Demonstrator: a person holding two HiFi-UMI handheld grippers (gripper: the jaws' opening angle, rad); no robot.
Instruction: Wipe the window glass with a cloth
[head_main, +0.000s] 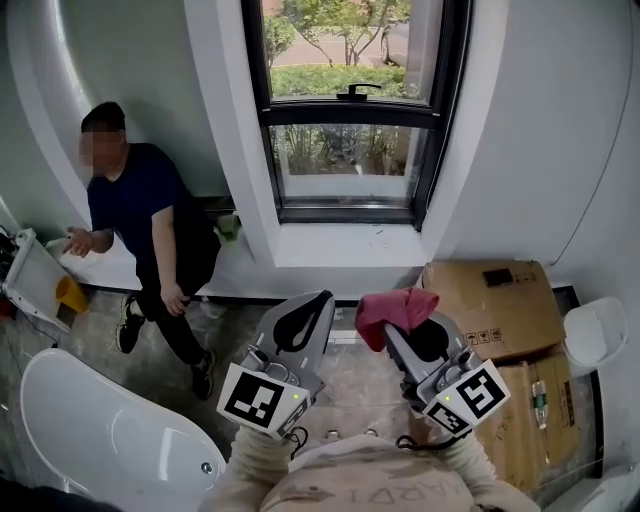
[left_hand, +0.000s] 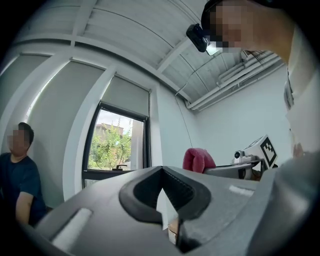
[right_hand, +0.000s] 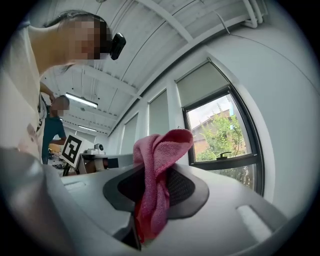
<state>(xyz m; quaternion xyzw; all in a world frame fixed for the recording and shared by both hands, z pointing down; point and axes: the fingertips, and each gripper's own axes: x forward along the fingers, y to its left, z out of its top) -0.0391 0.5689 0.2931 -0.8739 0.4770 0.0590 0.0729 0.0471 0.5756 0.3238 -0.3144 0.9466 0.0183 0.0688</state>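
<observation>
The window (head_main: 345, 110) with a dark frame and a black handle (head_main: 357, 92) stands ahead in the white wall, above a white sill (head_main: 340, 245). My right gripper (head_main: 392, 325) is shut on a pink cloth (head_main: 395, 310), which bunches out of its jaws; the cloth (right_hand: 155, 185) hangs between the jaws in the right gripper view, with the window (right_hand: 227, 145) to the right. My left gripper (head_main: 318, 305) is shut and holds nothing. From the left gripper view the window (left_hand: 115, 145) is at left and the cloth (left_hand: 198, 160) at right. Both grippers are well short of the glass.
A person in a dark shirt (head_main: 140, 220) sits on the low ledge left of the window. A white bathtub (head_main: 100, 430) lies at the lower left. Cardboard boxes (head_main: 495, 310) are stacked at the right, beside a white fixture (head_main: 595, 335).
</observation>
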